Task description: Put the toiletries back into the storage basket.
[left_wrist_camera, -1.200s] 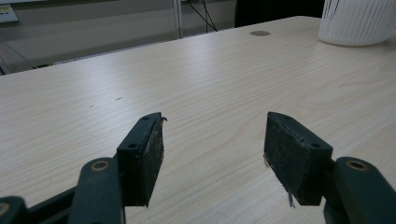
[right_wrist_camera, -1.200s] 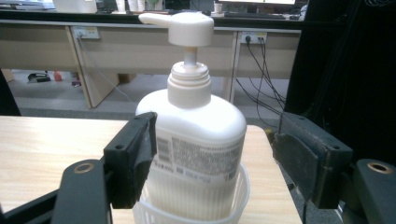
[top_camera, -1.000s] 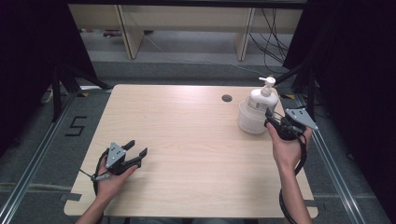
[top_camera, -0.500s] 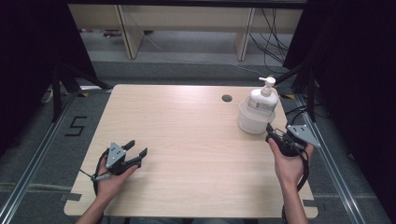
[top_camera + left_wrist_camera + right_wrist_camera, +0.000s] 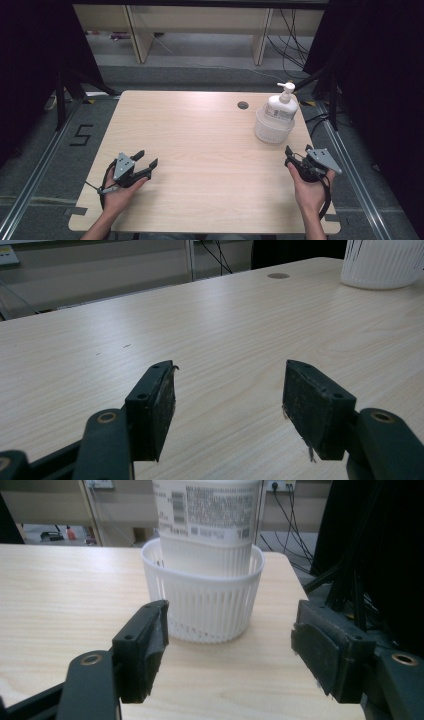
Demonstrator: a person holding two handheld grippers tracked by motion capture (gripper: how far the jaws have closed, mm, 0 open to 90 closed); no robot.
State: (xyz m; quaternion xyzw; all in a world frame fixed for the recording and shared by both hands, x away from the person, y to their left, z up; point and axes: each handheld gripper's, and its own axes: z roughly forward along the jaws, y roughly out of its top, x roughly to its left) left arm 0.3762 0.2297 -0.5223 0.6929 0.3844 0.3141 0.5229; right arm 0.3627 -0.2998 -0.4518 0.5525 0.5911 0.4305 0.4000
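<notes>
The pump bottle (image 5: 281, 106) stands upright inside a white ribbed basket (image 5: 271, 131), at the far right of the bench (image 5: 200, 150), straight ahead of the right gripper (image 5: 296, 156) and a little way off from it. In the right gripper view the basket (image 5: 205, 602) sits between the two jaws' lines of sight, beyond their tips and touching neither; the bottle (image 5: 207, 515) rises out of it with its printed label facing the camera, its base hidden by the basket wall. Apart from the bottle, I cannot tell whether the basket holds anything.

The right gripper's jaws stand wide apart with nothing between them, and they point at the basket. I judge that this lines them up either for a grasp around the basket or for one on the bottle above its rim.

The left gripper (image 5: 145, 162) rests low on the near left of the bench, well apart from the basket. Its jaws are also spread and empty, and in the left gripper view the basket (image 5: 382, 262) shows far off, beyond the right-hand jaw. It looks parked, leaving the reach to the right hand (image 5: 310, 192).
</notes>
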